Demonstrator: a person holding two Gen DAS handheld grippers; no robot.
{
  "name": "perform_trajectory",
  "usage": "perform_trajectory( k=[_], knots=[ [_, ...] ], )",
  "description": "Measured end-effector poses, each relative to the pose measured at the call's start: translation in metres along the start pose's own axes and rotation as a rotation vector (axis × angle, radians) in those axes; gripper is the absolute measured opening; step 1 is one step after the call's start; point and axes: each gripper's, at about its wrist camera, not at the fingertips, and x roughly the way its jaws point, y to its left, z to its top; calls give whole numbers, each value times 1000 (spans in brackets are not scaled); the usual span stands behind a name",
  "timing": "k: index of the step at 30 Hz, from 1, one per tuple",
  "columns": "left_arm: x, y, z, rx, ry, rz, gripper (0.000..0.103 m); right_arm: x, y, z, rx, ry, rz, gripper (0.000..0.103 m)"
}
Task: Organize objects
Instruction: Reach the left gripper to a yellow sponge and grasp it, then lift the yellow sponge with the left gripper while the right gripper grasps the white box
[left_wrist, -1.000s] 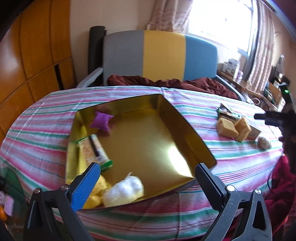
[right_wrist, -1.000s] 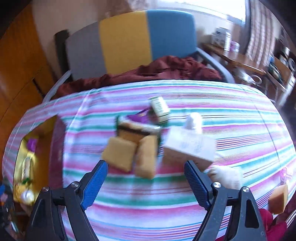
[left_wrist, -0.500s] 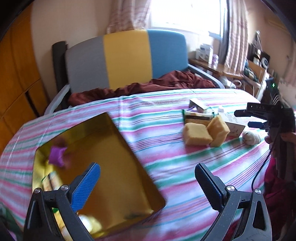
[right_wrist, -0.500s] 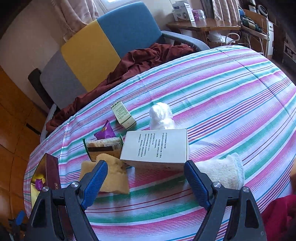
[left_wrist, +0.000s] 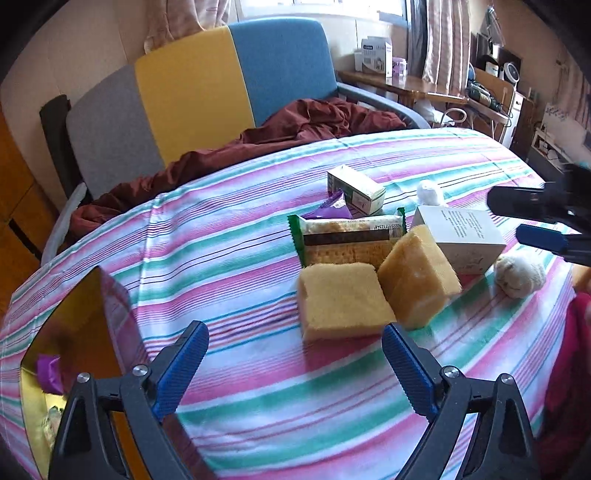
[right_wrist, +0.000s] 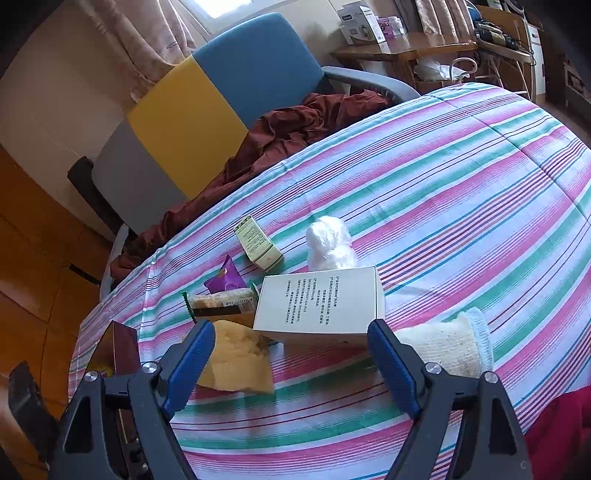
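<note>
On the striped tablecloth (left_wrist: 229, 258) lies a cluster: two yellow sponges (left_wrist: 343, 301) (left_wrist: 417, 275), a green-edged cracker pack (left_wrist: 347, 236), a purple packet (left_wrist: 330, 208), a small green-white box (left_wrist: 356, 188), a white box (left_wrist: 461, 236) and a rolled white sock (left_wrist: 519, 277). My left gripper (left_wrist: 295, 365) is open and empty, just short of the flat sponge. My right gripper (right_wrist: 291, 363) is open and empty, its jaws on either side of the white box (right_wrist: 321, 304), close in front of it. The gold box (left_wrist: 62, 354) sits at the left.
A white plastic wad (right_wrist: 328, 243) lies behind the white box. A grey, yellow and blue chair (left_wrist: 207, 92) with a maroon cloth (left_wrist: 295, 125) stands behind the table. A wooden desk (left_wrist: 424, 88) with clutter is at the back right.
My left gripper has swung right, away from the gold box and toward the sponges. My right gripper has moved in closer to the white box.
</note>
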Motion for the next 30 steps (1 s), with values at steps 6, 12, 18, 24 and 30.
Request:
perform_trajectory(
  k=[6,12,18,24,30],
  knots=[
    [33,-17,14,31,35,2,96,-20,-21,7,103,-99,21,86],
    [56,-16,17,-10,75,-129,68,-44,-83,12,393,-216,50,86],
    [52,-11,9,-35,48,-164,60,-33,-106,13,506,-166,-8,86],
    [36,-6,-10,-52,41,-190,58,-15,-88,17,412,-100,-65,86],
    [13,-14,-41,-9,37,-225,58,-1,-48,17,185,-43,-73,86]
  ],
)
